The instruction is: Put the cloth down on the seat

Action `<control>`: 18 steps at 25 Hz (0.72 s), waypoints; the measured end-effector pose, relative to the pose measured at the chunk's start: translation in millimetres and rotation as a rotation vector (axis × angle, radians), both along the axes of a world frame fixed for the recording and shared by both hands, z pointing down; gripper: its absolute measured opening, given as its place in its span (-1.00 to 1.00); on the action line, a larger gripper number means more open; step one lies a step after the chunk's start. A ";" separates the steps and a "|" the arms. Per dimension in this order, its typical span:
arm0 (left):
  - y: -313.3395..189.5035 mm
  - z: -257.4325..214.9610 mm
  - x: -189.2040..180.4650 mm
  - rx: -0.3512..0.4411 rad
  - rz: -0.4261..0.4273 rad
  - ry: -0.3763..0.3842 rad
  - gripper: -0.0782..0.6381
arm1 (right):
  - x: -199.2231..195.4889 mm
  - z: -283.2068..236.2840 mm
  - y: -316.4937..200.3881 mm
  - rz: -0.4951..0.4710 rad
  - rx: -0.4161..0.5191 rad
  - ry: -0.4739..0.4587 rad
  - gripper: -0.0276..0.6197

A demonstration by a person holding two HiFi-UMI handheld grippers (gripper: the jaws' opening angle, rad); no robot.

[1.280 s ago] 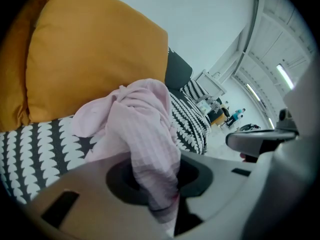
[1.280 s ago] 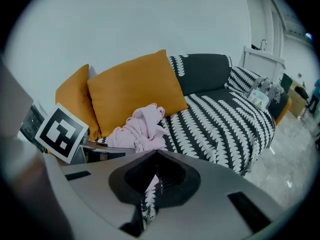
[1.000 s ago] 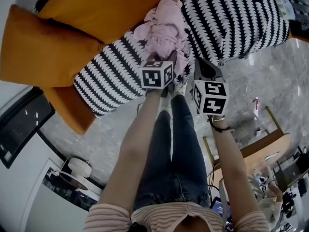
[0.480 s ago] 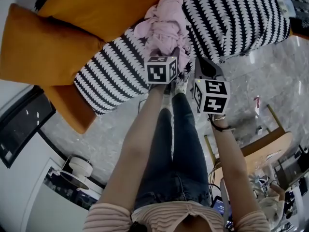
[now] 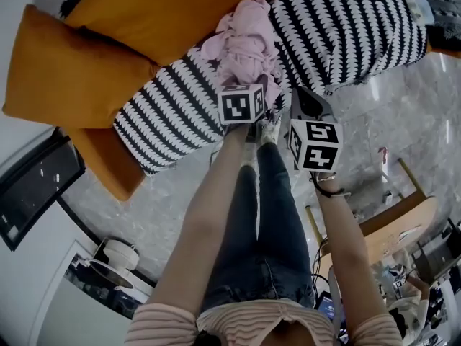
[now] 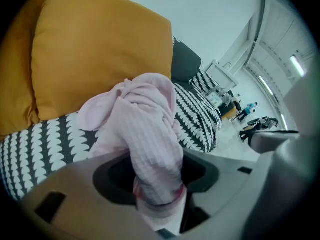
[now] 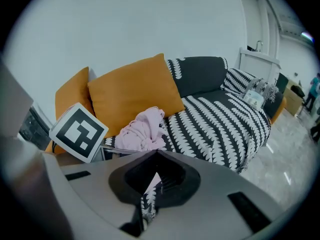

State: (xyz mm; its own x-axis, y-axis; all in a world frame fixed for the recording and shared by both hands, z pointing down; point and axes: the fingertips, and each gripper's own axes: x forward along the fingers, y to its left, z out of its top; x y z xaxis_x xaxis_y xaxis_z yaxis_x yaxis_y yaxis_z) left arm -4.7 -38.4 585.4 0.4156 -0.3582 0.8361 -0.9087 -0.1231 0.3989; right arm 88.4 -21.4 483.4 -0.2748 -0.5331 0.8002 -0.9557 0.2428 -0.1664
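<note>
The pink cloth (image 5: pixel 245 45) lies bunched on the black-and-white patterned seat (image 5: pixel 173 114), against the orange cushion (image 5: pixel 166 13). My left gripper (image 5: pixel 252 85) is at the cloth's near end. Its jaws are opening, and a fold of the cloth (image 6: pixel 150 134) still hangs loosely between them, with dark gaps on both sides. In the left gripper view the left gripper (image 6: pixel 157 184) faces the cushion (image 6: pixel 95 59). My right gripper (image 5: pixel 300 96) hovers just right of it above the seat's front edge, with its jaws together and nothing in them. From the right gripper (image 7: pixel 147 194) the cloth (image 7: pixel 142 131) shows on the seat (image 7: pixel 215 129).
A second orange cushion (image 5: pixel 65 71) leans at the sofa's left end and a dark cushion (image 7: pixel 200 74) stands further along the back. A person's legs (image 5: pixel 252 222) stand on the marble floor (image 5: pixel 166 200). A wooden table (image 5: pixel 403 215) is at the right and a white fan (image 5: pixel 115 254) at the lower left.
The left gripper has shifted a little right and toward the sofa. The cloth heap stays on the seat. The right gripper has barely moved.
</note>
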 end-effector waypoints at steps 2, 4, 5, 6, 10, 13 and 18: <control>1.3 -1.8 -2.3 -0.005 -0.005 -0.011 -0.13 | 0.6 -2.9 0.0 0.002 0.005 0.000 -0.89; 3.8 -4.4 -4.6 -0.007 -0.006 -0.017 -0.07 | 1.0 -5.6 0.9 0.005 0.011 0.001 -0.89; 5.4 -6.2 -6.3 -0.007 -0.008 -0.017 -0.05 | 0.9 -7.2 1.6 0.006 0.014 0.002 -0.89; 6.8 -8.4 -8.3 -0.006 -0.012 -0.016 -0.05 | 0.5 -9.0 2.1 0.007 0.017 0.002 -0.89; 12.1 -22.0 -16.1 0.014 -0.029 0.004 -0.05 | -2.3 -19.0 5.4 0.007 0.033 0.001 -0.89; 17.1 -35.7 -21.9 0.036 -0.048 0.026 -0.05 | -5.3 -28.0 9.6 0.006 0.046 0.001 -0.89; 23.0 -65.0 -30.3 0.090 -0.071 0.062 -0.05 | -9.4 -44.4 17.3 0.006 0.072 -0.002 -0.89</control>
State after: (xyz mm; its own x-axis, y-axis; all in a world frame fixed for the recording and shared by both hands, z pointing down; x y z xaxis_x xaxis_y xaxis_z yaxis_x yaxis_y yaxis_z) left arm -35.0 -15.4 520.5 0.4369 -0.4606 0.7726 -0.8901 -0.0974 0.4452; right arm 79.0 -4.1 439.0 -0.2734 -0.5907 0.7592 -0.9568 0.2486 -0.1511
